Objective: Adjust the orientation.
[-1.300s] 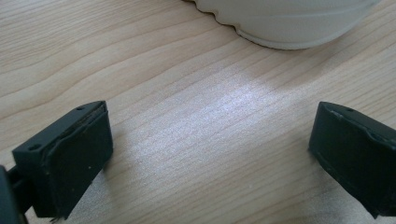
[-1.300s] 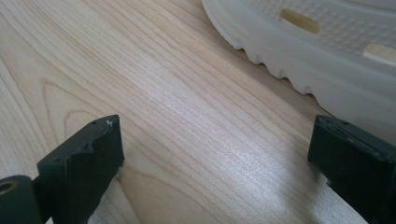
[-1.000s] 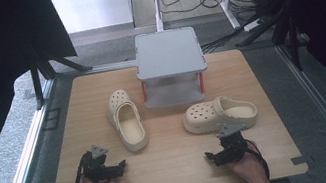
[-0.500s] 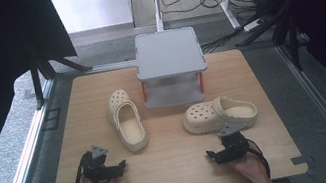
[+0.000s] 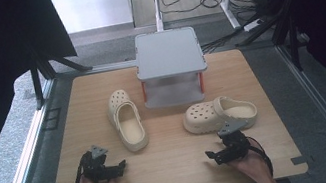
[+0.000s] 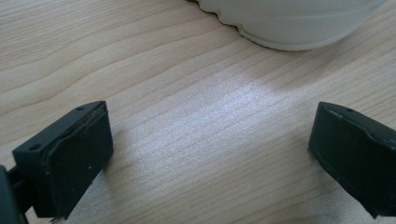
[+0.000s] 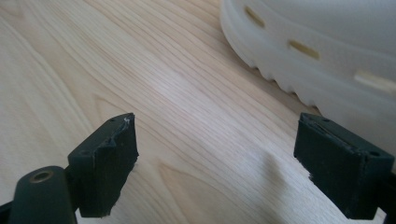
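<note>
While both grippers rest low on the table (image 5: 180,169), left gripper (image 5: 122,166) gapes empty — right gripper (image 5: 210,155), just narrowing, stays apart beside a clog (image 5: 219,113).

Near strip of desk (image 5: 180,169) lay bare between left gripper (image 5: 119,167) and right gripper (image 5: 211,156). Left clog (image 5: 127,119) and right clog (image 5: 219,113) blocked the way farther in, an open lane between them. Grey stand (image 5: 171,66) blocked far centre.

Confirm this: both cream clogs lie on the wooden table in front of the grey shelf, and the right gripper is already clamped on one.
Wrong on the grip. The right gripper has open jaws with only bare table between them, as the right gripper view shows; the clog lies just beyond. The rest holds.
</note>
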Motion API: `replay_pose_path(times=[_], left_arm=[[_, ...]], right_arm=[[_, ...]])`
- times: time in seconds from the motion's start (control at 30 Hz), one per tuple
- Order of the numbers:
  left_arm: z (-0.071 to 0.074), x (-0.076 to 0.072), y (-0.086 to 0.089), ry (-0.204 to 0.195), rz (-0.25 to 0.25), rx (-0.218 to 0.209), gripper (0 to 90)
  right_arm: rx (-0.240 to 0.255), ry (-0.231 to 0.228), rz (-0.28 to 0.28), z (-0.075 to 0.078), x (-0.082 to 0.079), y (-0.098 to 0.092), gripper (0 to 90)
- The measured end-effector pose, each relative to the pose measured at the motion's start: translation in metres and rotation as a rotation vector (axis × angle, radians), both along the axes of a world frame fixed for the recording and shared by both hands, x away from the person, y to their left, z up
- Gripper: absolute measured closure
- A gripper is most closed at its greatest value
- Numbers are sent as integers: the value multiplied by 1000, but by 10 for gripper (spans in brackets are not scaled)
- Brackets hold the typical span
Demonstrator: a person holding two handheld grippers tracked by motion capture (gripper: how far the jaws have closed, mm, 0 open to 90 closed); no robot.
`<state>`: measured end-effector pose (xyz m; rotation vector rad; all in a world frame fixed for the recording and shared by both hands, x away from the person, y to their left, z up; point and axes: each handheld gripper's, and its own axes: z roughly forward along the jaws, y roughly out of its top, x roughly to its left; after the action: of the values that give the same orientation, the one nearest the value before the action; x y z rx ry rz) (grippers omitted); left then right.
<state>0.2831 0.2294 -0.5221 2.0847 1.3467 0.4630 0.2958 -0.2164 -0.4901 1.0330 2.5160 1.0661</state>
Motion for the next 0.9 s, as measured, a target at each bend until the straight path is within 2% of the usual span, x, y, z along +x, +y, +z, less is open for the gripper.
replay_pose_path(times=[0.2,0.47,0.7,0.83,0.9], left_arm=[[0,0,0,0,-3,0,0],[0,0,0,1,-1,-3,0],[0,0,0,1,-3,-2,0],[0,0,0,0,0,-4,0],[0,0,0,0,-2,-3,0]], right_arm=[[33,19,30,11,2,12,143],[8,6,68,29,9,31,157],[15,22,87,39,24,46,177],[24,43,111,44,41,63,198],[17,37,117,46,44,66,201]])
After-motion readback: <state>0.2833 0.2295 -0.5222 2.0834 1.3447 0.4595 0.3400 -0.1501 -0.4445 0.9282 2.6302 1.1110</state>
